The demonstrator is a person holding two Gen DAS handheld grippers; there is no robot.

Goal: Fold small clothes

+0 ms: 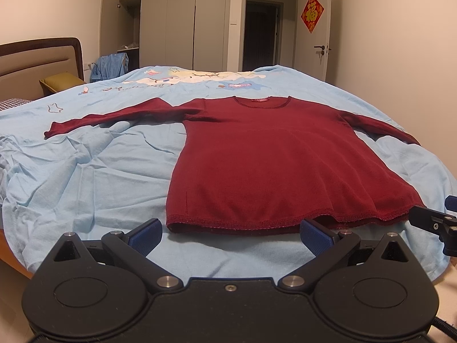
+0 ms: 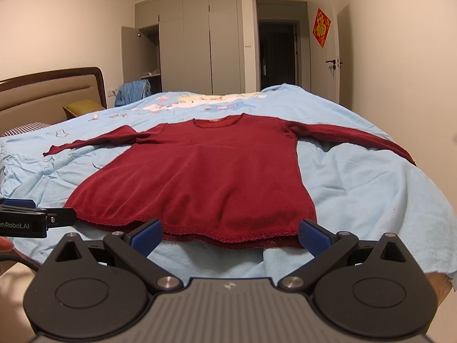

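Note:
A dark red long-sleeved sweater [image 1: 268,157] [image 2: 200,171] lies flat on the light blue bedsheet [image 1: 100,171] [image 2: 357,188], neck away from me, both sleeves spread out sideways. Its hem runs along the near edge of the bed. My left gripper [image 1: 231,235] stands open just short of the hem, blue pads wide apart, nothing between them. My right gripper [image 2: 230,234] is open too, its fingertips at the hem's right half, holding nothing. Each gripper shows at the edge of the other's view: right gripper [image 1: 437,223], left gripper [image 2: 31,217].
The bed has a brown headboard [image 1: 42,57] at the left with a yellow-green pillow [image 1: 61,81]. Blue clothing [image 1: 110,65] hangs by the open grey wardrobe [image 1: 171,20]. A dark doorway [image 1: 262,34] and a white door with a red decoration [image 1: 312,13] stand behind. The sheet is wrinkled at left.

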